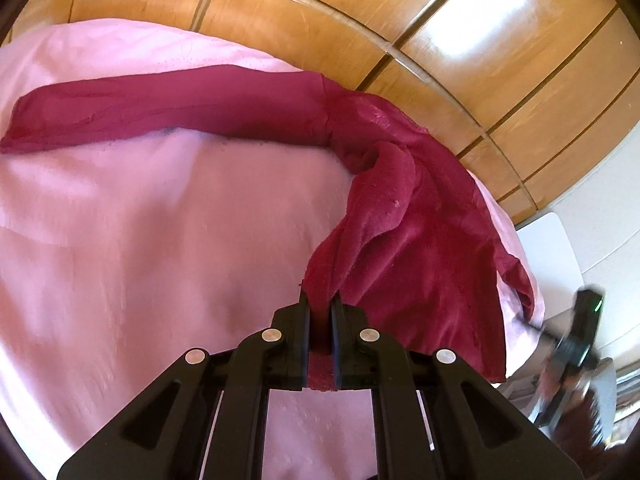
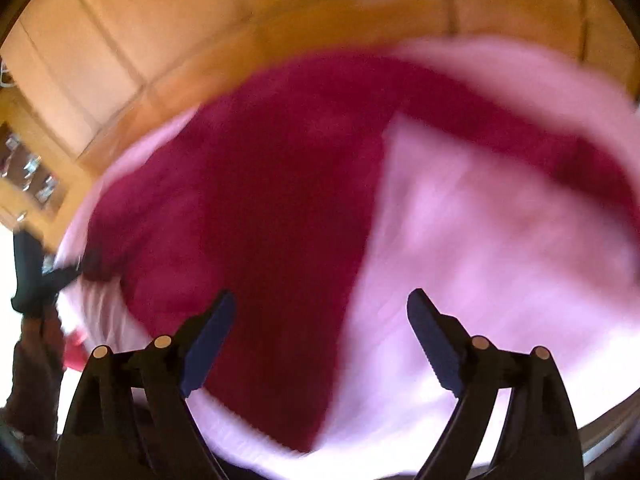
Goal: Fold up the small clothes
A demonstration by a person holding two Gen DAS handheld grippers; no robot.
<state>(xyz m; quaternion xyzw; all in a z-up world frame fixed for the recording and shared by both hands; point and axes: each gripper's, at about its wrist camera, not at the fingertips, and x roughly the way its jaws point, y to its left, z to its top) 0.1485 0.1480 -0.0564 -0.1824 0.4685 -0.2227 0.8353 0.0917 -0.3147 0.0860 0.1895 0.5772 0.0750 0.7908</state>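
A dark red garment [image 1: 400, 208] lies on a pink sheet [image 1: 160, 240], one long sleeve stretched out to the left. My left gripper [image 1: 320, 300] is shut on a bunched fold of its fabric, which rises from the sheet up to the jaws. In the blurred right wrist view the garment [image 2: 280, 208] spreads below my right gripper [image 2: 320, 296], whose jaws stand wide open with nothing between them. The right gripper [image 1: 576, 332] also shows at the sheet's right edge in the left wrist view, held by a hand.
Glossy wooden panelling [image 1: 360, 20] runs behind the pink-covered surface. A white piece of furniture [image 1: 552, 248] stands past the sheet's right edge. A shelf with glass items [image 2: 28, 172] sits at the far left of the right wrist view.
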